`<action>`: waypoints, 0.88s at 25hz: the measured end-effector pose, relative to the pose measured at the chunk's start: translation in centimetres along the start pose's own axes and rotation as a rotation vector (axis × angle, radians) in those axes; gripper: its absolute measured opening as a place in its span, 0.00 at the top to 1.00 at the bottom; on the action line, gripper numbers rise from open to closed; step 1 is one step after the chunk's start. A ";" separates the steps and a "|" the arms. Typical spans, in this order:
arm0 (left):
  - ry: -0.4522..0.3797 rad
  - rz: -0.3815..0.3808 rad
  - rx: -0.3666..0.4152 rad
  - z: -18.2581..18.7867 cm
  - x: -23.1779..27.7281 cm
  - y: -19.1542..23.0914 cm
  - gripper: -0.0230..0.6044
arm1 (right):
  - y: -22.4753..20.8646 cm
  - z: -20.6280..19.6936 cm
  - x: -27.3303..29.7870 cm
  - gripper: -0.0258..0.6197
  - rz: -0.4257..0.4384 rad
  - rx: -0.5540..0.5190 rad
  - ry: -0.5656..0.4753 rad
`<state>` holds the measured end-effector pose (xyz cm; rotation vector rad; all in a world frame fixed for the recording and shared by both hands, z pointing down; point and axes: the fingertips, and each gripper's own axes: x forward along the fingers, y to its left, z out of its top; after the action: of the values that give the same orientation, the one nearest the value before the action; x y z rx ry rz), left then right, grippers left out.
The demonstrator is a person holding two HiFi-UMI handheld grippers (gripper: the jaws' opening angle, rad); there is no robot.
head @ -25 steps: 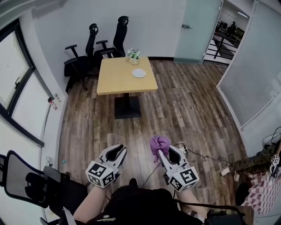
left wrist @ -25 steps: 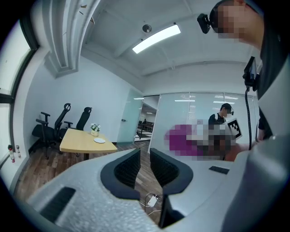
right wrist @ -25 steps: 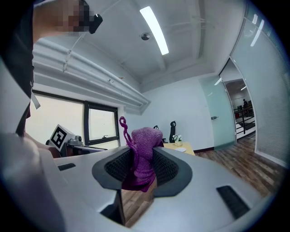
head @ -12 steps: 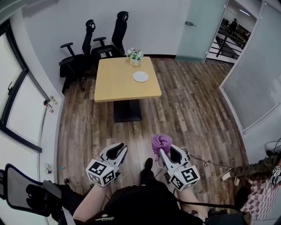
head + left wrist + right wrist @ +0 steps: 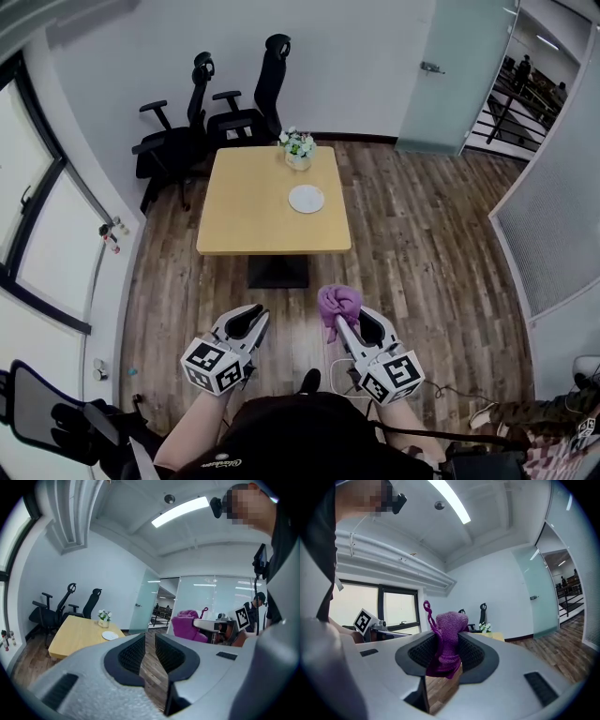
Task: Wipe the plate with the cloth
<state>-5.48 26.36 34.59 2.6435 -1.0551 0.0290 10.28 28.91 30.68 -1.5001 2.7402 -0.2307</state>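
Observation:
A small white plate (image 5: 307,198) lies on the square wooden table (image 5: 253,220) across the room, far ahead of both grippers; the left gripper view shows the plate (image 5: 110,635) too. My right gripper (image 5: 339,322) is held at waist height, shut on a bunched purple cloth (image 5: 337,302). In the right gripper view the cloth (image 5: 449,634) fills the space between the jaws and sticks out above them. My left gripper (image 5: 251,317) is beside it, jaws nearly together with nothing between them. From the left gripper view the purple cloth (image 5: 187,625) appears off to the right.
A pot of white flowers (image 5: 298,148) stands at the table's far edge near the plate. Two black office chairs (image 5: 192,131) stand behind the table against the wall. A glass door (image 5: 441,75) is at the back right. Wooden floor (image 5: 422,244) lies between me and the table.
The table and plate have come nearer and lower in the head view as the person walks toward them. Both grippers keep the same pose, the cloth still held.

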 end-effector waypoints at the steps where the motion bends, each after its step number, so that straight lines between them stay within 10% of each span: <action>1: -0.003 0.006 -0.001 0.4 1.4 0.3 0.86 | -1.3 0.5 0.8 0.76 0.015 -0.012 -0.002; 22: -0.005 0.037 -0.016 5.5 19.2 15.1 0.86 | -15.9 1.9 19.4 0.76 0.023 0.014 0.034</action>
<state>-2.14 1.55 35.75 2.6108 -1.1008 0.0213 13.19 3.97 32.14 -1.4747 2.7738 -0.2768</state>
